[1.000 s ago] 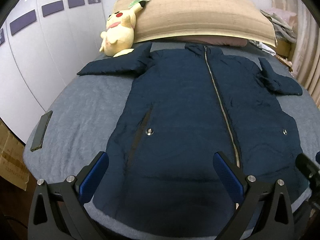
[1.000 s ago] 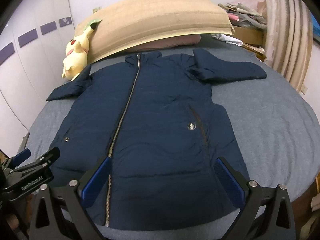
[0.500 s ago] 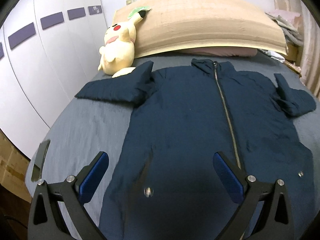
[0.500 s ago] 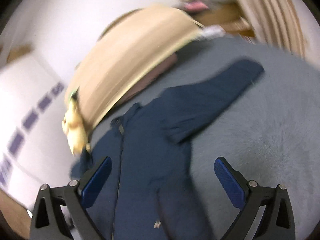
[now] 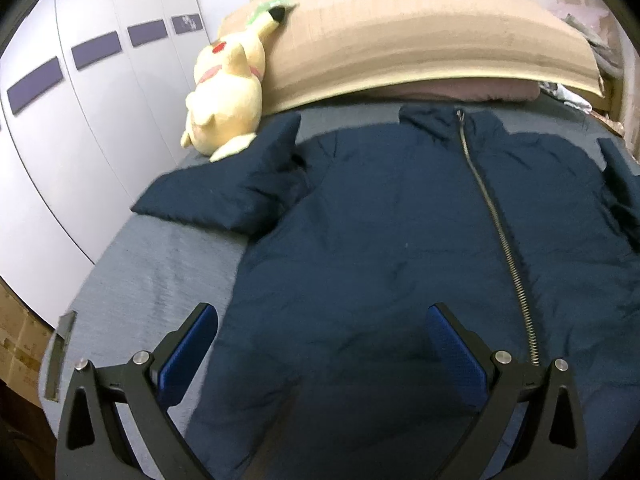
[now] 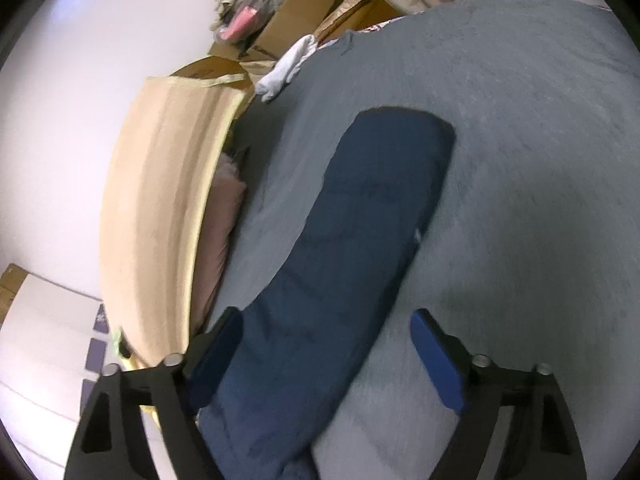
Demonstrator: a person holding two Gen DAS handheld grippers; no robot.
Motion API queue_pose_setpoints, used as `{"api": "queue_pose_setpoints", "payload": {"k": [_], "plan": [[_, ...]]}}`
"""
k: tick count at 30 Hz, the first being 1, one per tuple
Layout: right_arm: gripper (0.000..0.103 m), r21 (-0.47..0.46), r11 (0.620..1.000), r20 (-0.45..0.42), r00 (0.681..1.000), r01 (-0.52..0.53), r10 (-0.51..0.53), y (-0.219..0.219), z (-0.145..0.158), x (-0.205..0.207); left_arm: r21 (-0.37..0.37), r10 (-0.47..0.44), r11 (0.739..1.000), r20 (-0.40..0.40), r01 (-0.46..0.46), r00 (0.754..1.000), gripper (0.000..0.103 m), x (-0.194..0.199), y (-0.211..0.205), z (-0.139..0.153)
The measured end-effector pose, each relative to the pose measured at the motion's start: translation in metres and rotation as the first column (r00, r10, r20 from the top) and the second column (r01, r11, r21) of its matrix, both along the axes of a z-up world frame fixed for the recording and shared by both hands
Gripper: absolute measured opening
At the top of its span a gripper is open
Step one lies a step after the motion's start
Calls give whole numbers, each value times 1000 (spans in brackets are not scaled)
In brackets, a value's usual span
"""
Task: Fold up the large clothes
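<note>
A navy padded jacket [image 5: 400, 240] lies flat, zipped, on the grey bed [image 5: 168, 280], collar toward the headboard. Its left sleeve [image 5: 224, 196] lies out to the side near the plush toy. My left gripper [image 5: 320, 344] is open and empty, above the jacket's left front panel. In the right wrist view the jacket's right sleeve [image 6: 352, 248] stretches away across the bed [image 6: 520, 160]. My right gripper [image 6: 328, 356] is open and empty, its jaws standing either side of the sleeve's near part, just above it.
A yellow plush toy [image 5: 228, 92] leans on the tan headboard cushion [image 5: 400, 40]. White wardrobe doors [image 5: 80, 120] stand on the left. Cardboard boxes and loose clothes [image 6: 288, 28] pile up past the bed's far corner, with a white cloth [image 6: 288, 64] at its edge.
Both grippers moved forward over the jacket toward the headboard. The right gripper swung right and rolled, and it now looks along the right sleeve. Both stayed open.
</note>
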State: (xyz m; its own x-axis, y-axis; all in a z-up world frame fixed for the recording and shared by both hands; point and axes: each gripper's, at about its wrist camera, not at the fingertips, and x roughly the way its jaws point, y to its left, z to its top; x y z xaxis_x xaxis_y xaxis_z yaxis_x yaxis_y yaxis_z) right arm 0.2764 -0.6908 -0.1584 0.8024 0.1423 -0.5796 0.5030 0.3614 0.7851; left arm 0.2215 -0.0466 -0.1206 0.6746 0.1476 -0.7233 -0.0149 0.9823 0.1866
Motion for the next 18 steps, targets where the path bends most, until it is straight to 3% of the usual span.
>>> {"api": "queue_pose_setpoints", "payload": {"k": [3,9,10,11,12,14,18], "plan": [[77,-25,999,-48,999,21,-23,-17,-14,24,-15,2,1000,-41,-2,999,103,6,3,-17],[75,-47,996,-106,991,78,-83,-45,-36,47,-128,9,992,-101,-22,995,103,12,16,-40],[64,-70,995,-124,989,68,-77,-48,-35,53,-129,8,991,-103,-22,995,103,12,15,-41],[36,-95,994,-156,985,55,-69,-49,-33,61,-130,8,991,-103,-21,995,103,11,14,-41],[21,-118,992,-188,981,33,-55,-49,-29,68,-131,7,991,-102,-20,995,103,11,13,-41],[13,-162,987,-184,983,-4,-27,-45,-10,75,-141,6,990,-99,-20,995,103,12,13,-42],[10,-334,937,-145,988,-102,56,-7,58,88,-157,4,987,-92,-19,996,103,12,14,-43]]}}
